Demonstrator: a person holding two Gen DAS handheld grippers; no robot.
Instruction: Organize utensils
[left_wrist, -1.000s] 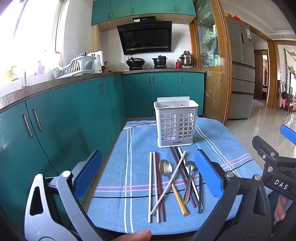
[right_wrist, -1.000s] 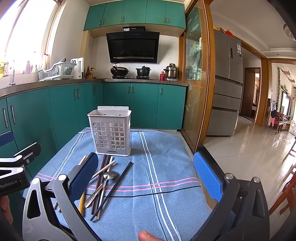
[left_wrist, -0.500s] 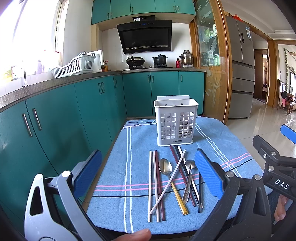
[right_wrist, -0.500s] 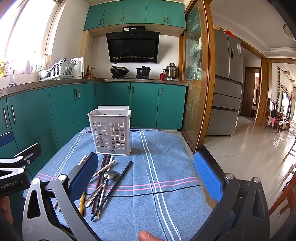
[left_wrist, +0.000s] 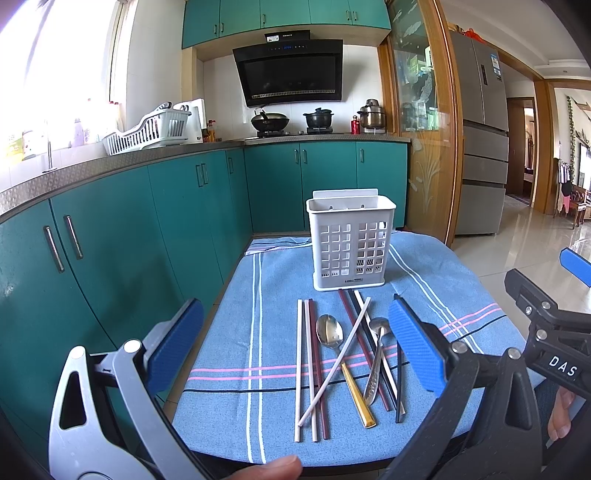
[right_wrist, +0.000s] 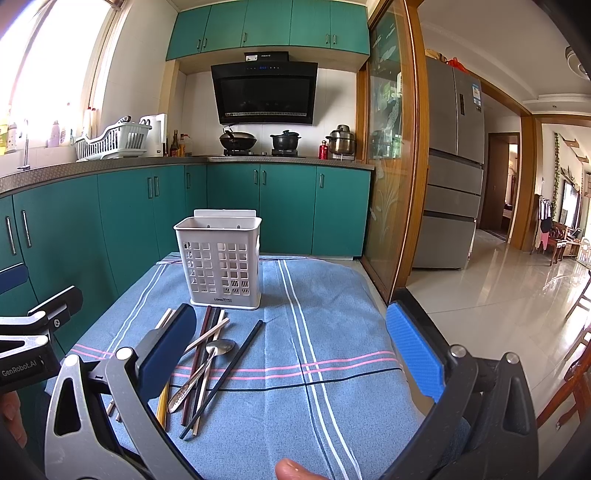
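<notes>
A white slotted utensil holder (left_wrist: 351, 245) stands empty on the blue striped cloth (left_wrist: 229, 325); it also shows in the right wrist view (right_wrist: 221, 263). In front of it lie several chopsticks (left_wrist: 300, 369), a gold-handled spoon (left_wrist: 330, 336) and a silver spoon (left_wrist: 375, 363), loosely crossed. The silver spoon (right_wrist: 207, 367) and a dark chopstick (right_wrist: 229, 373) show in the right wrist view. My left gripper (left_wrist: 295, 350) is open and empty, held above the near edge over the pile. My right gripper (right_wrist: 291, 354) is open and empty, to the right of the pile.
Teal cabinets (left_wrist: 110, 236) run along the left and back. A wood-framed glass partition (right_wrist: 388, 184) stands at the table's far right, with tiled floor (right_wrist: 517, 280) beyond. The cloth's right half (right_wrist: 332, 332) is bare.
</notes>
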